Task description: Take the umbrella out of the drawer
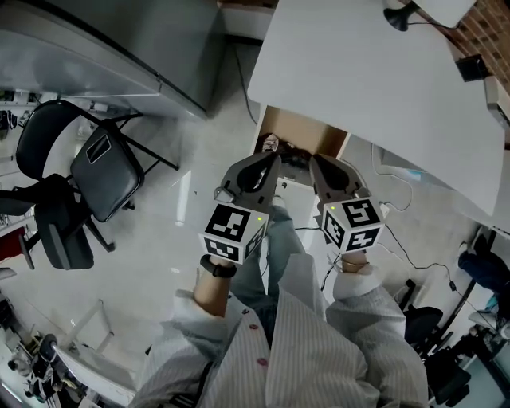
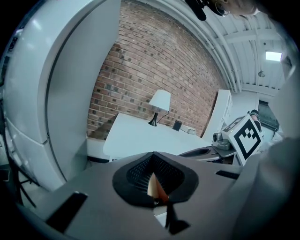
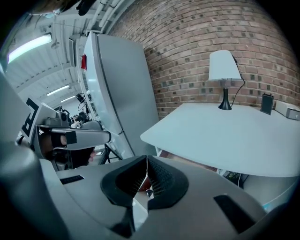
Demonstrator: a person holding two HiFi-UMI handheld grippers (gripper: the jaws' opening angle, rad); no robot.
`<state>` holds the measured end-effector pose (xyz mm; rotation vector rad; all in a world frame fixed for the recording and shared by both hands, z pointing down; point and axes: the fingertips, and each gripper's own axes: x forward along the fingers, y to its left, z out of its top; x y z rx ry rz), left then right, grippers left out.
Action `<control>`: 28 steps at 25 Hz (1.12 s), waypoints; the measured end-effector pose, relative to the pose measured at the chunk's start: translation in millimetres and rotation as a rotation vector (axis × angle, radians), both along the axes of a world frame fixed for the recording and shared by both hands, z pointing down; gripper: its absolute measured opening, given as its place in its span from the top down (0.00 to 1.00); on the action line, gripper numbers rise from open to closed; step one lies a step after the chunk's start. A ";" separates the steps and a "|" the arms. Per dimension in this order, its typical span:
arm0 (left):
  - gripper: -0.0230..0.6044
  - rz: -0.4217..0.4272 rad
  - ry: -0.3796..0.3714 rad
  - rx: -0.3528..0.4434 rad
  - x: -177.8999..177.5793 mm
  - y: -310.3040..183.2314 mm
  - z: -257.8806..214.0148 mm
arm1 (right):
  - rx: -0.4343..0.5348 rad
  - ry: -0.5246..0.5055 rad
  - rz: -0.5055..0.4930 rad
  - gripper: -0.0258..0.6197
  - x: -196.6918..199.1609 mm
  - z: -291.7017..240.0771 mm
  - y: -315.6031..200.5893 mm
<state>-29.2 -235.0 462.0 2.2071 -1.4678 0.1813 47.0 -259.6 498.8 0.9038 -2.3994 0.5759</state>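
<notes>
In the head view my left gripper (image 1: 273, 162) and right gripper (image 1: 313, 163) are held side by side and point at a brown wooden drawer unit (image 1: 307, 131) under the white table (image 1: 358, 72). Both are shut with nothing between the pads, as the left gripper view (image 2: 153, 157) and the right gripper view (image 3: 147, 159) show. Some dark things (image 1: 293, 156) lie just beyond the fingertips at the unit's front. I cannot make out the umbrella in any view. The grippers hide most of the drawer's front.
A black office chair (image 1: 103, 171) stands on the floor at the left, and a tall grey cabinet (image 1: 119, 40) behind it. A lamp (image 1: 398, 16) stands on the table by the brick wall. Cables (image 1: 398, 247) trail on the floor at the right.
</notes>
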 end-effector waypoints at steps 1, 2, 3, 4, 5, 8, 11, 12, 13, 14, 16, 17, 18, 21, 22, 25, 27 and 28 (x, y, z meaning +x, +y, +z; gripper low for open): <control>0.95 -0.004 0.003 -0.010 -0.2 -0.3 9.4 | -0.005 0.013 -0.008 0.91 -0.3 10.3 -1.2; 0.95 -0.007 0.006 -0.018 0.1 -1.0 18.5 | -0.008 0.027 -0.018 0.90 -0.7 20.6 -2.5; 0.95 -0.010 0.008 -0.026 0.9 -1.8 27.5 | -0.011 0.041 -0.029 0.90 -1.4 30.8 -3.7; 0.95 -0.011 0.011 -0.035 1.9 -2.4 36.2 | -0.014 0.055 -0.042 0.90 -2.5 40.8 -4.7; 0.95 -0.010 0.014 -0.044 3.2 -2.8 44.3 | -0.018 0.068 -0.054 0.90 -3.8 50.5 -5.4; 0.95 0.003 0.021 -0.070 8.5 -3.7 66.2 | -0.031 0.102 -0.084 0.90 -7.5 77.4 -7.2; 0.95 0.009 0.027 -0.104 10.3 -1.7 91.0 | -0.054 0.131 -0.092 0.90 -10.6 105.4 -8.5; 0.95 0.006 0.031 -0.117 9.7 -0.9 99.9 | -0.063 0.141 -0.093 0.90 -11.5 115.0 -8.4; 0.95 0.001 0.034 -0.128 8.7 -0.6 108.7 | -0.072 0.149 -0.094 0.90 -12.3 124.3 -8.2; 0.95 -0.003 0.036 -0.139 7.6 -0.7 117.2 | -0.080 0.154 -0.095 0.90 -12.9 133.0 -8.0; 0.95 -0.009 0.030 -0.155 5.4 -1.8 132.9 | -0.097 0.164 -0.094 0.90 -13.3 148.8 -7.4; 0.95 -0.009 0.023 -0.161 4.4 -2.4 140.2 | -0.105 0.169 -0.093 0.90 -13.0 156.4 -7.0; 0.95 -0.008 0.016 -0.169 3.4 -3.2 147.4 | -0.113 0.175 -0.093 0.90 -12.7 163.8 -6.5; 0.95 -0.001 0.008 -0.194 2.3 -6.2 167.4 | -0.134 0.197 -0.093 0.90 -10.5 185.0 -6.7; 0.95 0.007 -0.003 -0.200 2.7 -7.2 173.5 | -0.140 0.204 -0.093 0.90 -9.6 191.9 -7.2; 0.95 0.035 -0.040 -0.225 7.4 -8.3 193.0 | -0.161 0.226 -0.097 0.90 -5.2 212.6 -7.9; 0.95 0.042 -0.031 -0.252 13.2 -9.6 206.0 | -0.168 0.248 -0.115 0.90 -0.4 224.9 -10.2; 0.95 0.044 -0.026 -0.266 15.2 -10.2 211.9 | -0.171 0.258 -0.127 0.90 1.0 230.4 -11.1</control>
